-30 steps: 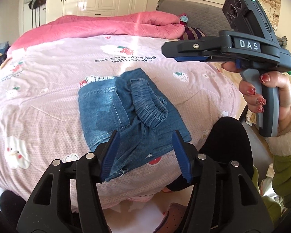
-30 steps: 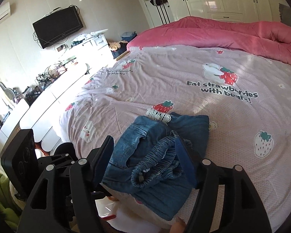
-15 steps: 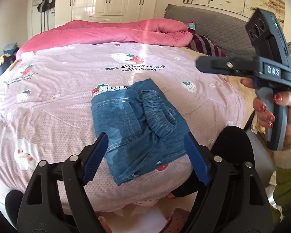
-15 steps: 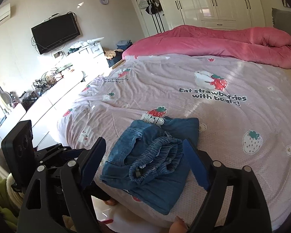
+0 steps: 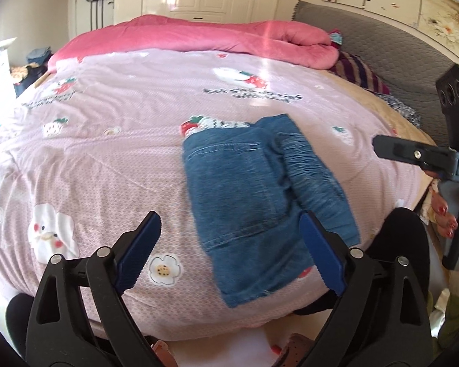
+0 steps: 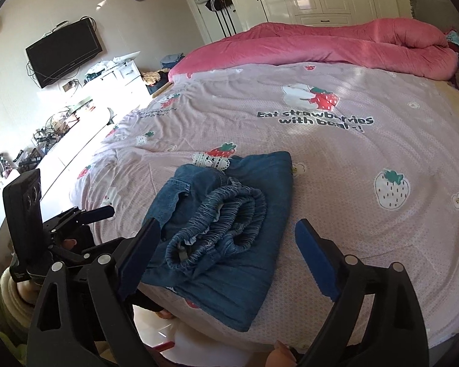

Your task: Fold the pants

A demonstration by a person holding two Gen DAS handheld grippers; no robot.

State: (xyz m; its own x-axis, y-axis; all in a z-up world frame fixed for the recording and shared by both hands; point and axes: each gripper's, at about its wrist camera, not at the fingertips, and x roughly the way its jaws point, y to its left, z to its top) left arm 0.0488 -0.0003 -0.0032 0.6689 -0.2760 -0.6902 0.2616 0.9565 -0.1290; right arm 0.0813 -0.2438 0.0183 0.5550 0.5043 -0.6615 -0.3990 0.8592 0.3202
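Already folded into a small thick bundle, the pants (image 5: 260, 195) at the near edge of the bed (image 5: 91, 159), elastic waistband bunched on top. Left gripper (image 5: 229, 244) released, jaws just been spreading wide, nothing pinched between them, bundle lying beyond the tips. Right gripper (image 6: 226, 257) likewise let go, jaws just been opening, straddling the waistband without pressing it. Probably the closing step: folding done, hands off. Next, judging by the lumpy top, either a flattening press on the waistband or simply backing clear without snagging the cloth
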